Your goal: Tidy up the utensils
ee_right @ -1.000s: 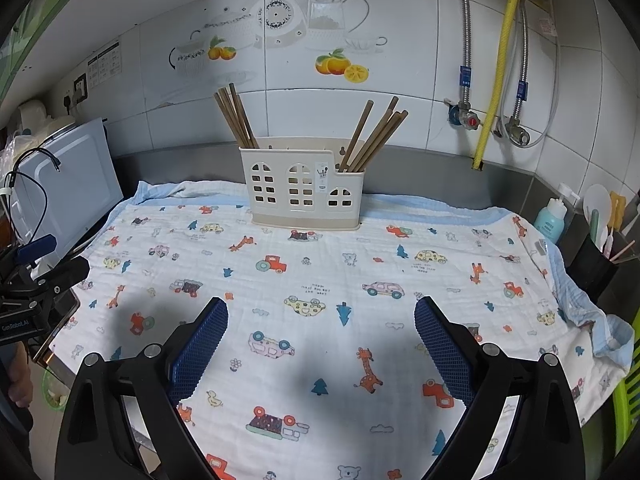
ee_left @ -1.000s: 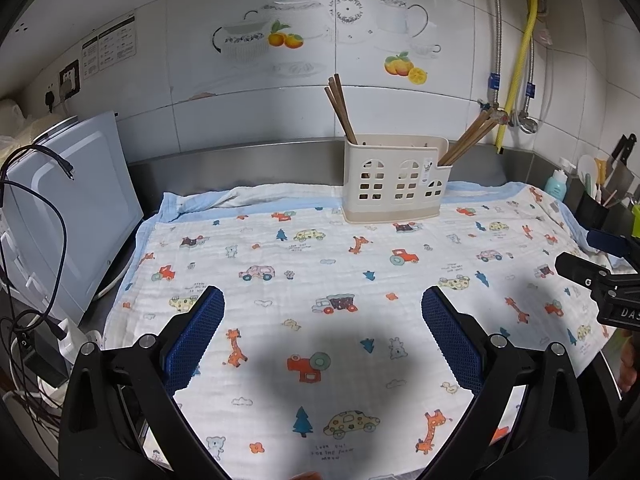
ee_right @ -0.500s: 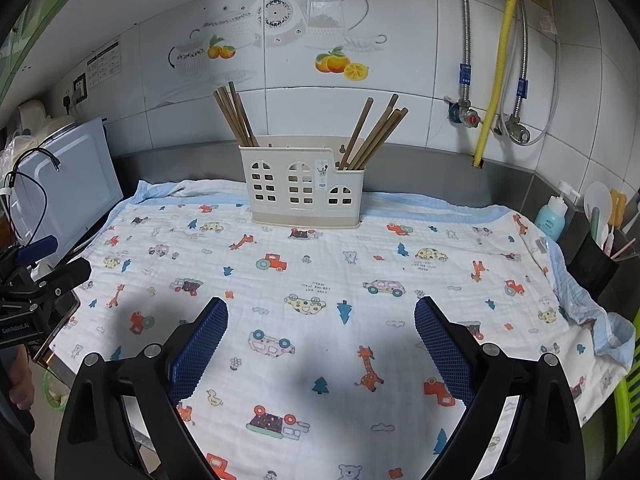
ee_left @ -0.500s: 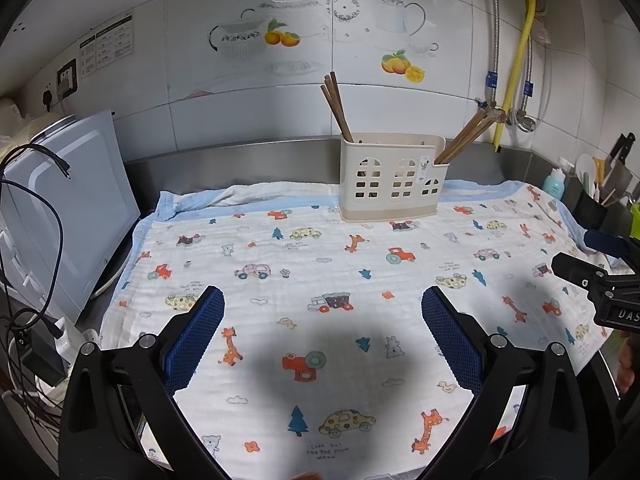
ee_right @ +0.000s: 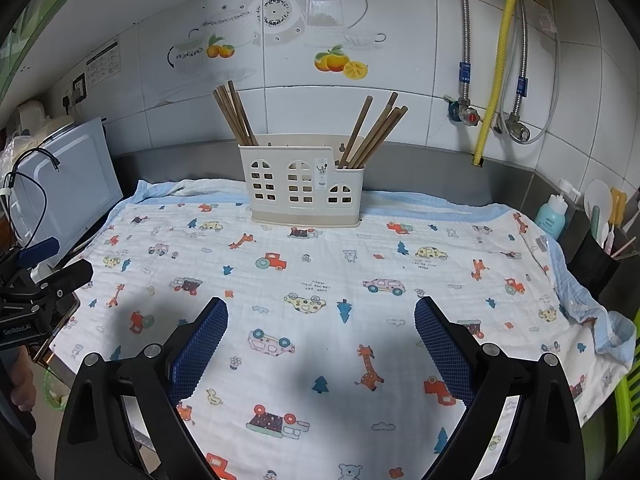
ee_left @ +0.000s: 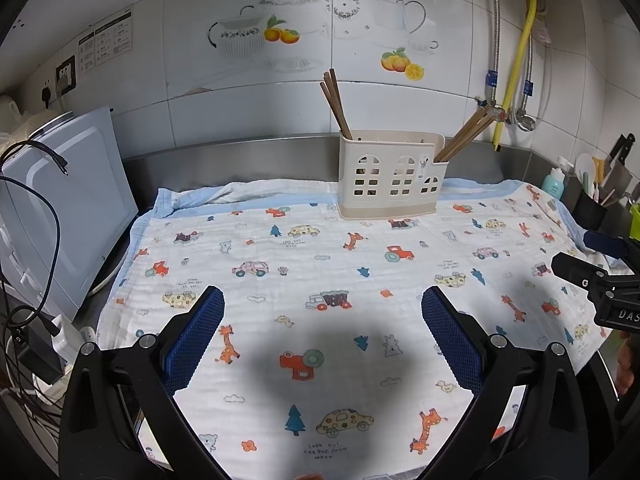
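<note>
- Both pairs of jaws stand wide apart and hold nothing: the left gripper (ee_left: 322,312), with black arms and blue textured pads, hovers over the near part of the cloth, and the right gripper (ee_right: 321,322), built the same, does likewise beside it.
- Each gripper shows at the edge of the other's view, off the side of the counter.
- Under both lies a white muslin cloth printed with cars, giraffes and trees (ee_left: 320,264), with a pale blue border; it covers the counter and hangs rumpled over the right-hand end.
- At the far edge of the cloth stands a cream plastic utensil holder with arched window cut-outs (ee_right: 300,184), upright, close to the steel backsplash.
- One bunch of brown wooden chopsticks (ee_right: 234,114) leans leftward out of the holder's left end.
- A second bunch of brown wooden chopsticks (ee_right: 374,132) fans rightward out of the lower right compartment.
- Left of the cloth sits a pale blue-white appliance (ee_left: 72,208) with black cables in front of it.
- At the right end stands a teal bottle with a white pump (ee_right: 554,212) beside a black container of tools (ee_right: 596,256).
- Behind everything rises a white tiled wall with teapot and orange decals (ee_right: 280,24), a yellow hose (ee_right: 496,60) and braided metal pipes.
</note>
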Available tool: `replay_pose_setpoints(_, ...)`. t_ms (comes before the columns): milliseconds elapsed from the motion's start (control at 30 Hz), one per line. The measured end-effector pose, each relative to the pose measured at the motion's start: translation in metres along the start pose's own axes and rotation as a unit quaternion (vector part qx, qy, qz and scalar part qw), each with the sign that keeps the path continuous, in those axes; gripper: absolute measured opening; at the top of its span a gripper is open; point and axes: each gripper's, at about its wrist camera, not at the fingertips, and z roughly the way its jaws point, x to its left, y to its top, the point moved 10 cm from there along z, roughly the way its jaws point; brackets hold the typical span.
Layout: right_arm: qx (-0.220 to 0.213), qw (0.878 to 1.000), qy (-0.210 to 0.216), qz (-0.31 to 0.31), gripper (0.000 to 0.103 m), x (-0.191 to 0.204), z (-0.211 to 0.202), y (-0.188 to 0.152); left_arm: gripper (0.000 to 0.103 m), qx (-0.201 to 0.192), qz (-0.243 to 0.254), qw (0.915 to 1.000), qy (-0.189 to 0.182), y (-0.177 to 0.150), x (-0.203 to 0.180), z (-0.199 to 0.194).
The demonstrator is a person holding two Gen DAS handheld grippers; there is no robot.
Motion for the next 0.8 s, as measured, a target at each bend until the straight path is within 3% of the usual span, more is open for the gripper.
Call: replay_pose_setpoints(800, 0.000, 1.000, 0.003, 0.001, 0.091, 0.0016, -0.0020, -0.0001, 0.098, 0.004, -0.002, 1.0000, -0.005, -0.0018, -0.0034, 0.0003)
